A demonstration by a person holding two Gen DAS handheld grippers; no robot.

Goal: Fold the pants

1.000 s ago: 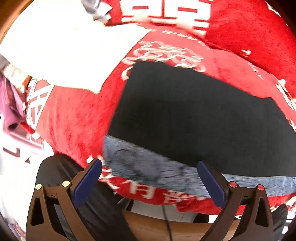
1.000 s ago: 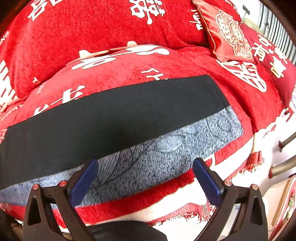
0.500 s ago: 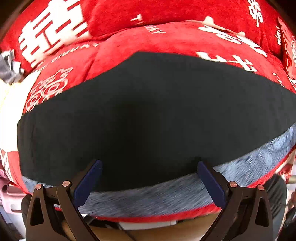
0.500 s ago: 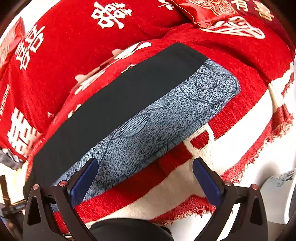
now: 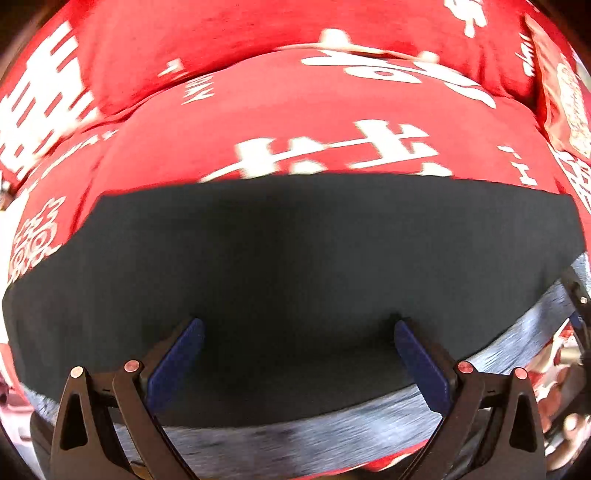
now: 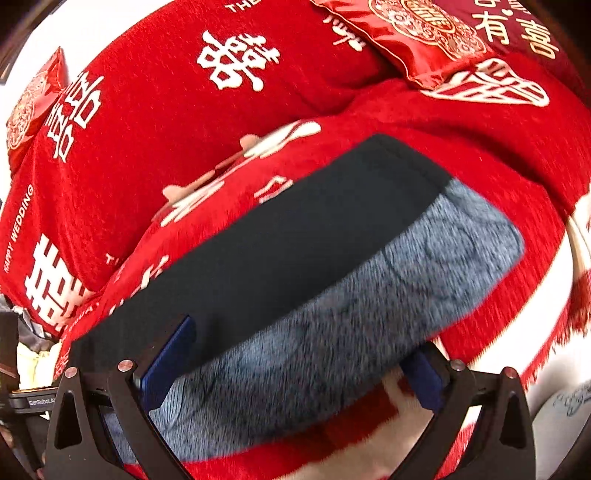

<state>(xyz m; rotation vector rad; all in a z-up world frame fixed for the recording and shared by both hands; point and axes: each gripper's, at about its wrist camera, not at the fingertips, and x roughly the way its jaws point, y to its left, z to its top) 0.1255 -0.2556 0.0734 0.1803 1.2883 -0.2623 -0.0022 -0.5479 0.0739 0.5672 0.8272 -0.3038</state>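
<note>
The pants [image 5: 295, 258] lie flat as a long band on the red sofa cover: a black layer on top and a grey patterned layer [image 5: 332, 428] showing along the near edge. In the right wrist view the pants [image 6: 303, 251] run diagonally, with the grey layer [image 6: 369, 314] nearest me. My left gripper [image 5: 295, 328] is open, its blue pads low over the black cloth. My right gripper [image 6: 295, 343] is open and straddles the grey near edge, whose cloth hides part of the right finger.
The red sofa cover [image 5: 295, 122] with white characters spreads under the pants. A red embroidered cushion [image 6: 424, 33] leans at the back right. The cover's fringed front edge [image 6: 569, 314] hangs at the right.
Both grippers have moved in closer to the pants. The left one swung right and now sits over the black layer; the right one has come down over the grey edge.
</note>
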